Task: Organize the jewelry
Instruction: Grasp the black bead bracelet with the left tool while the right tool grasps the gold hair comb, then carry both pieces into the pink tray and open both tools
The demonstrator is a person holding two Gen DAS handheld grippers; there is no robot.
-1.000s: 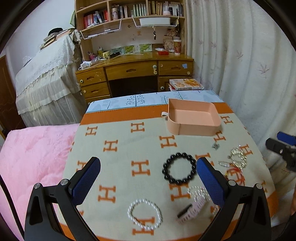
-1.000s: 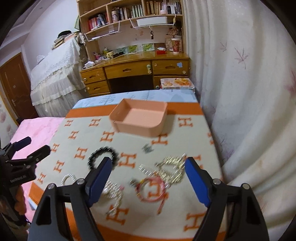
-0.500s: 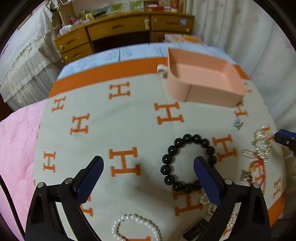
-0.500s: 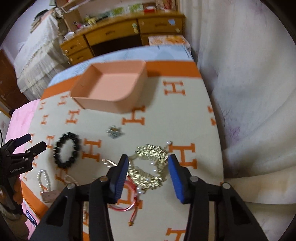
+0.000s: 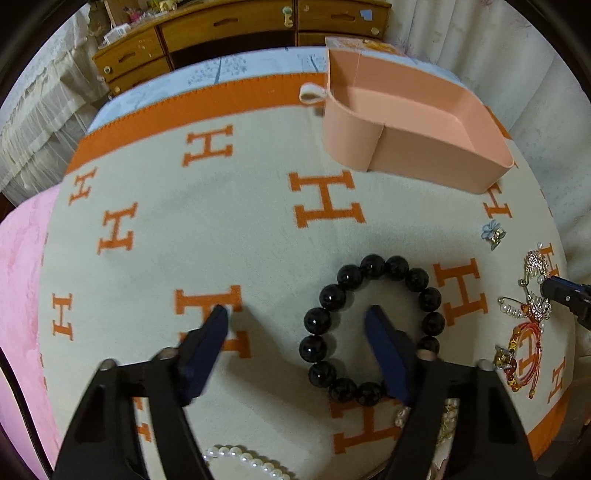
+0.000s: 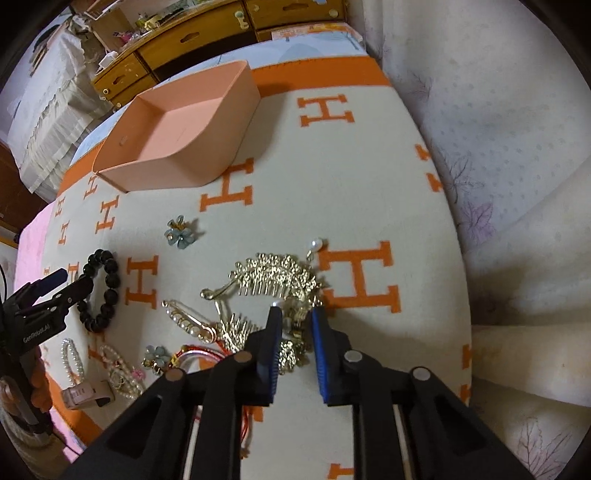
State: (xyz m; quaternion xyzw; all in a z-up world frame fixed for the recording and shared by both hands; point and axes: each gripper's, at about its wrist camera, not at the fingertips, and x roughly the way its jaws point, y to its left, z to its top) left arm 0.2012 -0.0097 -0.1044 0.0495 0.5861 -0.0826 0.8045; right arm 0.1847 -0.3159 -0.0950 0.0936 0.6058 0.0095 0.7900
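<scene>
Both grippers have descended: the left gripper straddles the black bead bracelet, jaws open; the right gripper narrows around the gold hair comb, not visibly clamped. Tangled neighbouring pieces could lift along, missing the pink tray.

I see a wooden desk with drawers far back, a white curtain beside me, and a pink blanket.

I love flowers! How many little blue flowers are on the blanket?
2. One blue flower lies alone near the pink tray; the other sits beside the red bracelet. More could hide under the gold jewelry pile.
</scene>
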